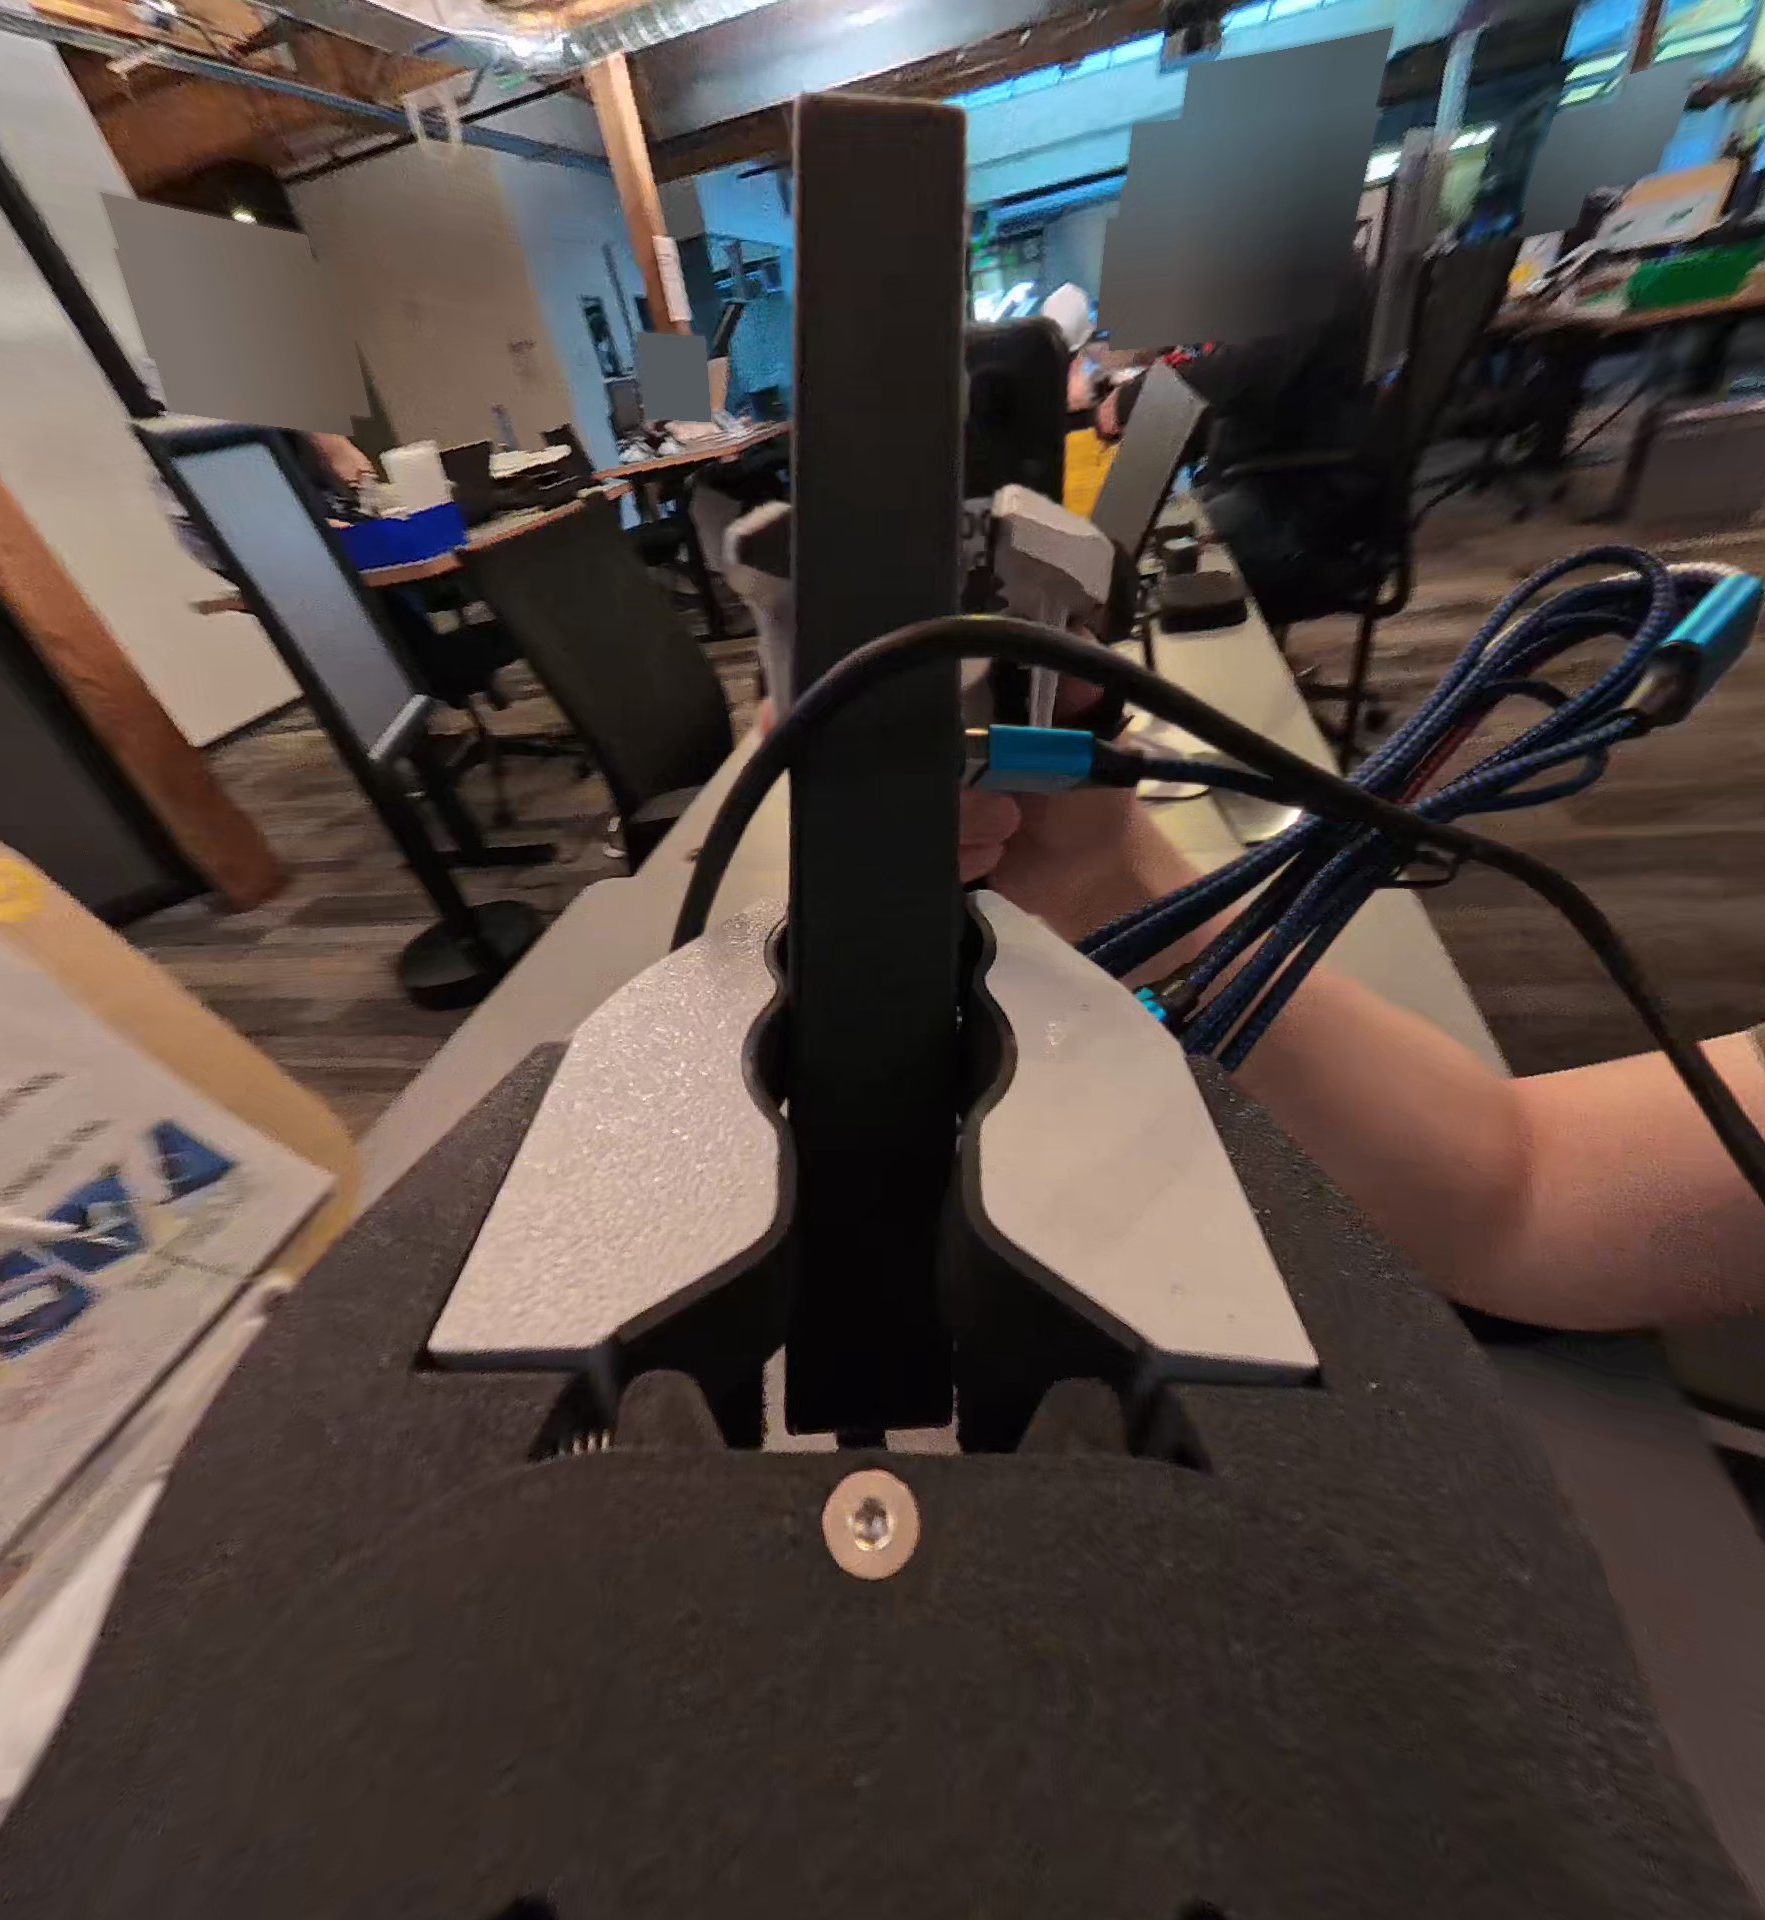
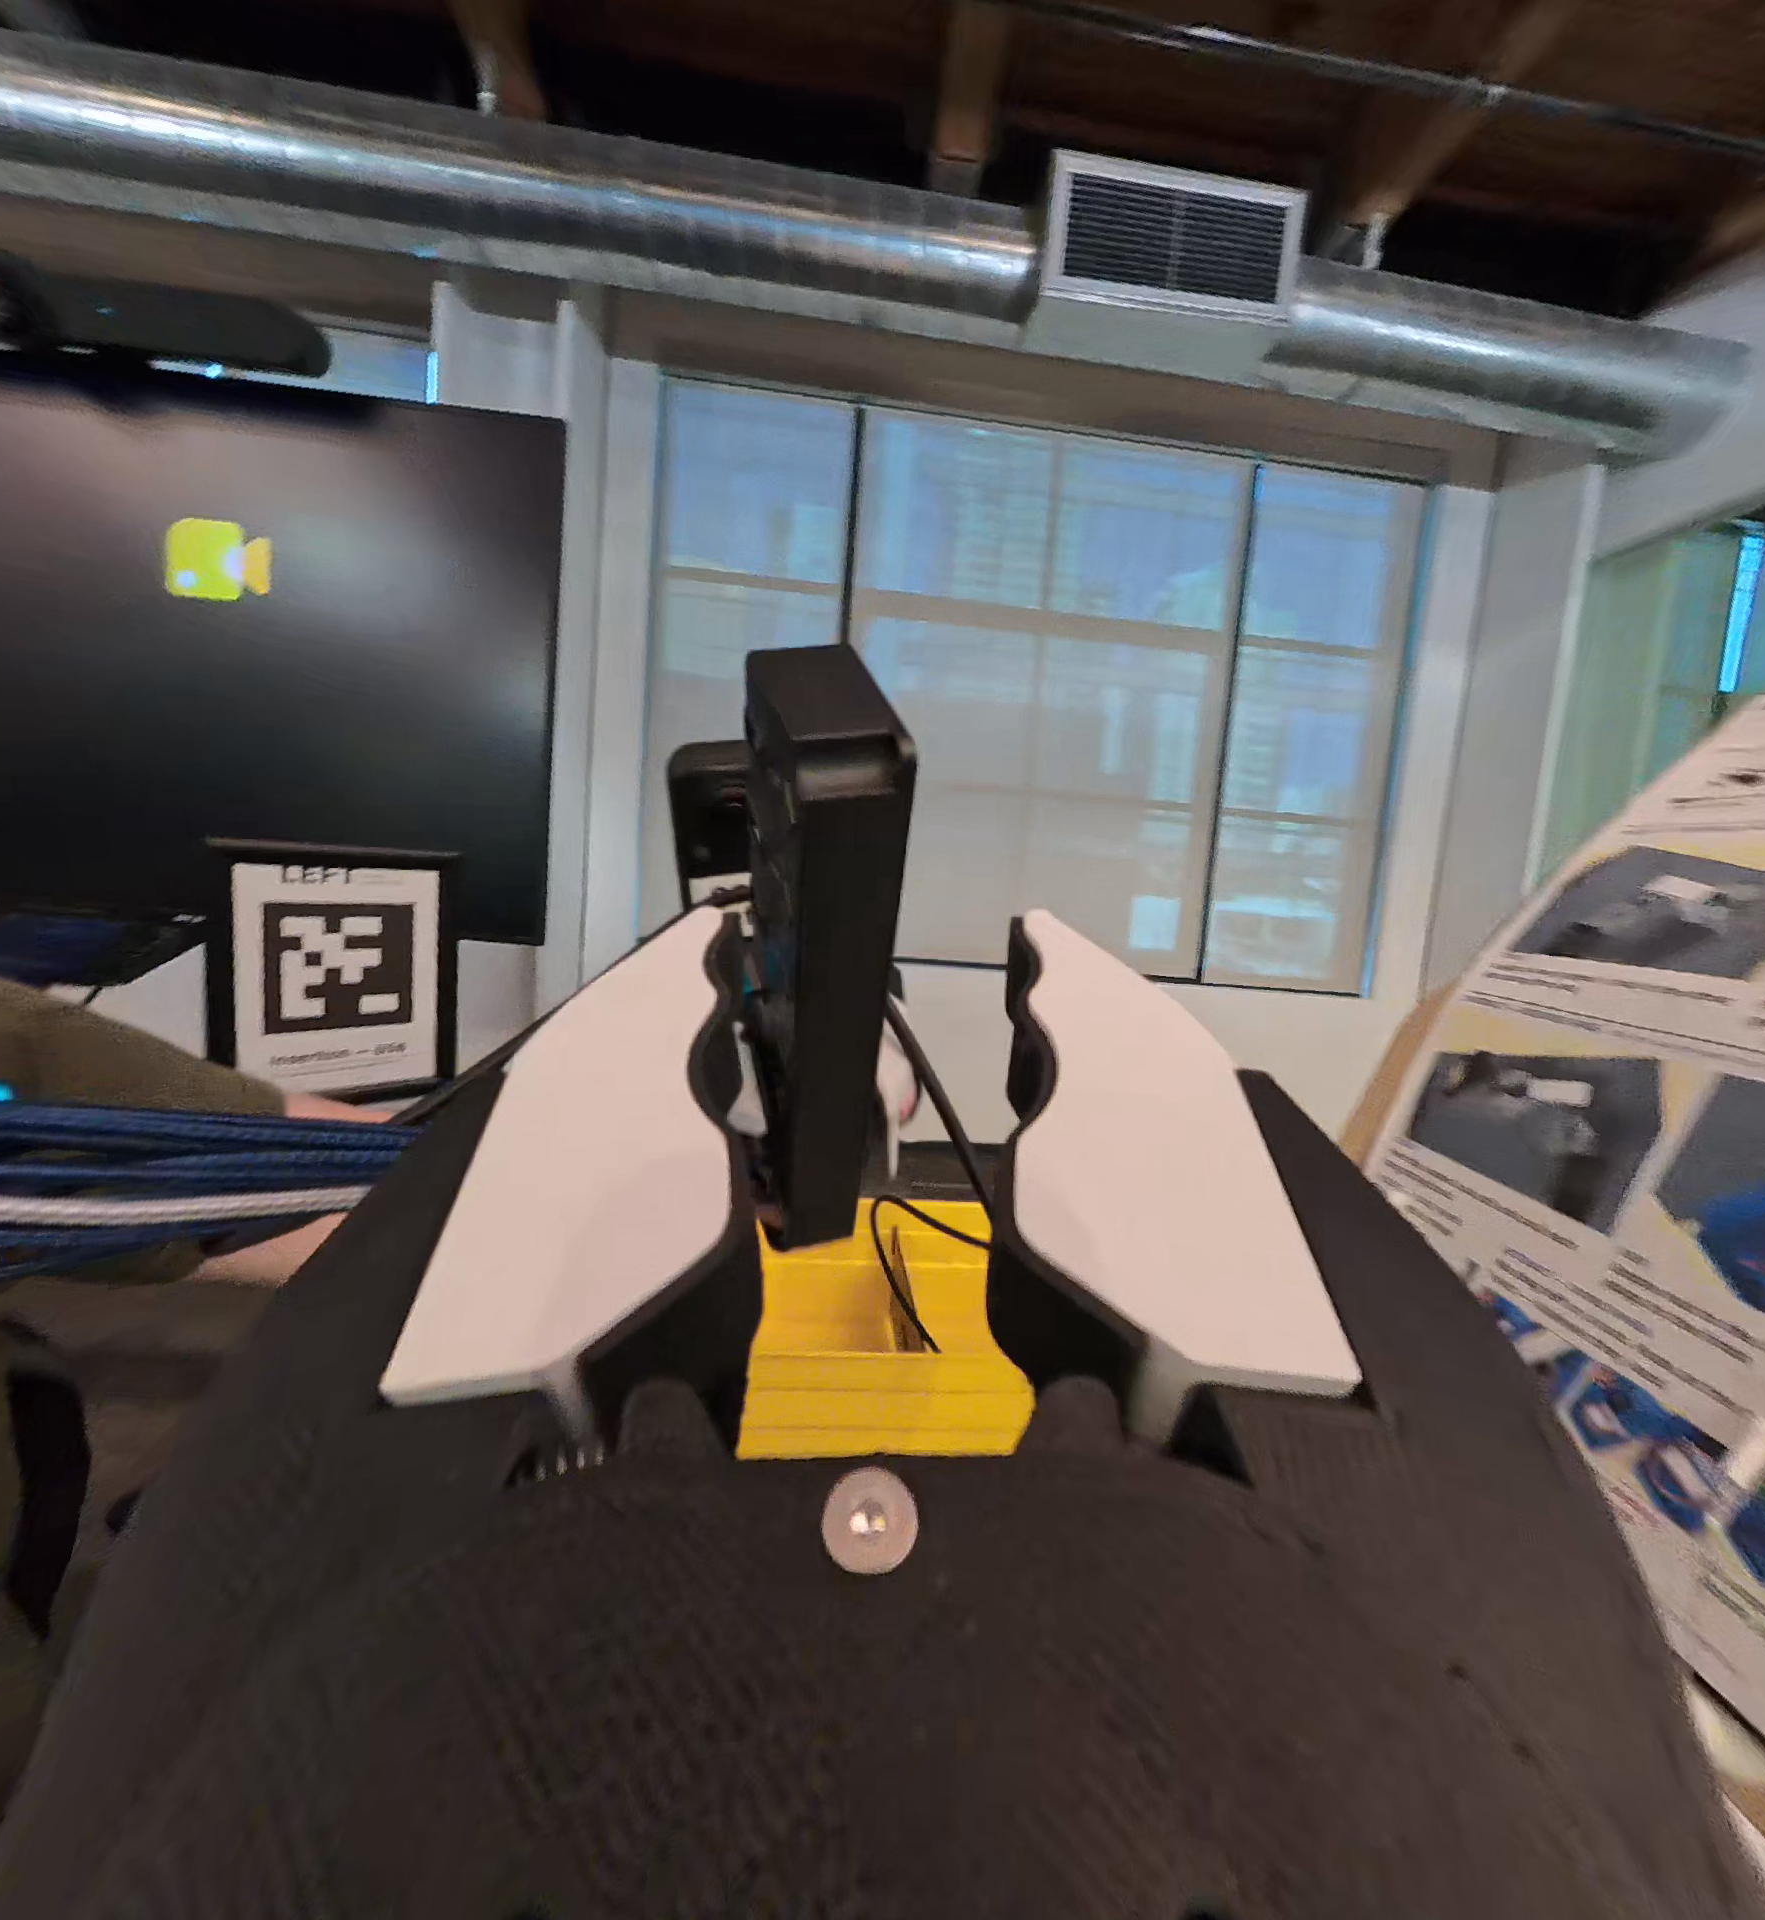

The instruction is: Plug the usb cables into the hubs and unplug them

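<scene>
Left gripper (image 1: 876,966) clamped on black hub (image 1: 876,623), upright, mid-air. Right gripper (image 2: 867,1023) wide open, w/o grip. Blue plug (image 1: 1039,758) beside hub edge, loose. Risk: cable bundle (image 1: 1377,821) weight dragging plug off port, misalignment.

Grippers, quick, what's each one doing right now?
Left gripper: shut on the black hub, held upright.
Right gripper: open; the hub sits between its fingers, close against the left one, gap on the right.
</scene>
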{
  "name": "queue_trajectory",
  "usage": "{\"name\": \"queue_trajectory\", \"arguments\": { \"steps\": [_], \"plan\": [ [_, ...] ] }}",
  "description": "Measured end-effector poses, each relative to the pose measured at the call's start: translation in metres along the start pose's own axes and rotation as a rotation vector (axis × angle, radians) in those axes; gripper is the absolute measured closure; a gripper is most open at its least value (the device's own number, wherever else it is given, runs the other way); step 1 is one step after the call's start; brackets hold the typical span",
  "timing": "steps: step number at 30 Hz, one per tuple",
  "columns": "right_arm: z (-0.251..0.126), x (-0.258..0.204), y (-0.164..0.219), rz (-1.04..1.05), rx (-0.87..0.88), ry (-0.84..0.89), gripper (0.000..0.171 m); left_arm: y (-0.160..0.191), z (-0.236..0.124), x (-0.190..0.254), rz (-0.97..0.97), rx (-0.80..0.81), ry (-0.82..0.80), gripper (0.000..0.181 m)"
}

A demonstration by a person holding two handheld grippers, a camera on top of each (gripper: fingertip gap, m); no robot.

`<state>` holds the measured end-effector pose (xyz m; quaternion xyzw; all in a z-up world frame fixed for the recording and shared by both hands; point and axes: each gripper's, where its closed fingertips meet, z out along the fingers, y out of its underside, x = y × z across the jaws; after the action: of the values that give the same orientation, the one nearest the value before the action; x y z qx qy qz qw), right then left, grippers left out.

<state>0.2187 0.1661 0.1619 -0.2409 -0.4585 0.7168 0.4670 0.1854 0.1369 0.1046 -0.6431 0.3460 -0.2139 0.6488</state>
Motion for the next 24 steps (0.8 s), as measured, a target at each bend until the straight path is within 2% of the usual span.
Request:
{"name": "queue_trajectory", "arguments": {
  "steps": [3, 4, 6, 10, 13, 19, 24],
  "plan": [
    [0.019, -0.018, 0.011, -0.005, -0.018, -0.104, 0.121, 0.015, 0.011, 0.010, -0.058, 0.004, 0.047, 0.154],
    [0.025, -0.018, 0.016, -0.002, -0.037, -0.104, 0.135, 0.020, 0.014, 0.013, -0.075, -0.004, 0.065, 0.154],
    [0.030, -0.023, 0.023, 0.036, -0.073, -0.161, 0.144, 0.030, 0.016, 0.017, -0.097, -0.015, 0.092, 0.154],
    [0.036, -0.017, 0.038, 0.087, -0.153, -0.146, 0.145, 0.043, 0.012, 0.011, -0.136, -0.012, 0.094, 0.154],
    [0.042, -0.014, 0.047, 0.118, -0.196, -0.127, 0.145, 0.054, 0.008, 0.003, -0.141, -0.014, 0.070, 0.143],
    [0.043, -0.019, 0.072, 0.079, -0.312, -0.184, 0.144, 0.088, 0.009, 0.010, -0.091, -0.209, 0.126, 0.152],
    [0.040, -0.014, 0.079, 0.100, -0.336, -0.184, 0.143, 0.098, 0.014, 0.005, -0.062, -0.237, 0.093, 0.154]
  ]
}}
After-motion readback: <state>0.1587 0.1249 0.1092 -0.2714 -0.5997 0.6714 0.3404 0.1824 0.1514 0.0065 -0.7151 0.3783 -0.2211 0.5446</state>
